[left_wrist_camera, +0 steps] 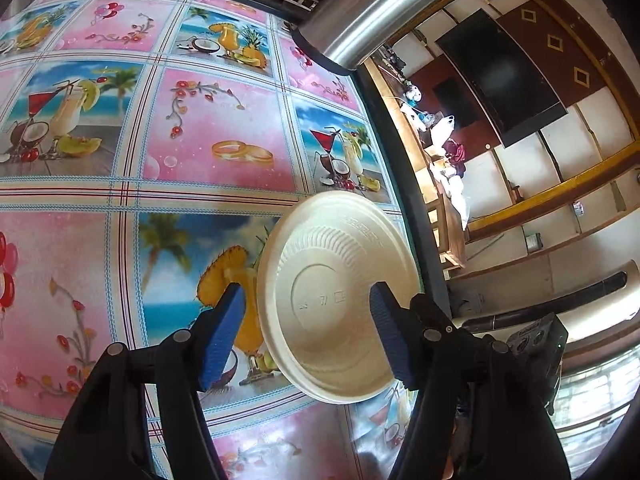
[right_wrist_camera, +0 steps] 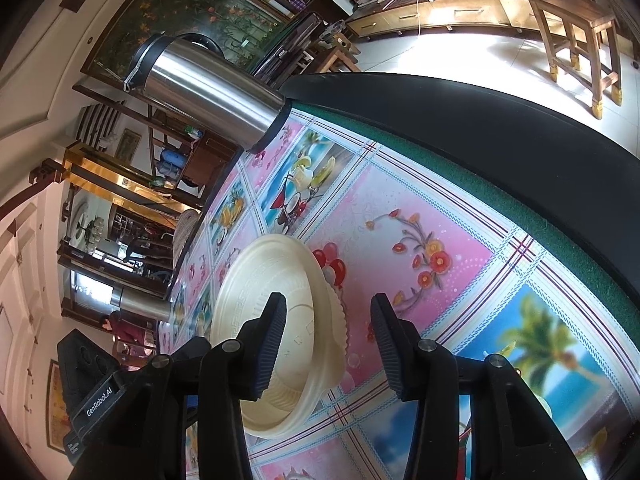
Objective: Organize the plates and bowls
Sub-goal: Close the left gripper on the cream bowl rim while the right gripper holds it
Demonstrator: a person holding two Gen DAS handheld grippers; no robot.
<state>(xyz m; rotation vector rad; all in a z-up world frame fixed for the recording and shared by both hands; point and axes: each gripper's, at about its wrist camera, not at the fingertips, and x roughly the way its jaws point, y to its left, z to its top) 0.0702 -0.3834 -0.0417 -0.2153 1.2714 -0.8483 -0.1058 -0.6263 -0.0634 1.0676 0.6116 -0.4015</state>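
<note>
nearby, steel flask (left_wrist_camera: 368,4) at table (left_wrist_camera: 160,200) edge, beyond upturned bowl (left_wrist_camera: 336,300)

I looked over a table (left_wrist_camera: 404,184) with a dark padded rim, covered by a glossy tablecloth (left_wrist_camera: 192,132) printed in squares: pink panels with flowers, balloons and gold rings, blue panels with cocktails, coconuts, pineapples and palms. A tall steel flask (left_wrist_camera: 380,12) with a black base stood upright near the table's far edge. In the right wrist view, a second steel vessel (right_wrist_camera: 140,304) showed at the far left. Beyond the table I saw a dark television (left_wrist_camera: 504,76) on a panelled wall, a low wooden cabinet (right_wrist_camera: 440,12) strewn with clutter, and a wooden stool (right_wrist_camera: 576,40) on the pale floor.
</note>
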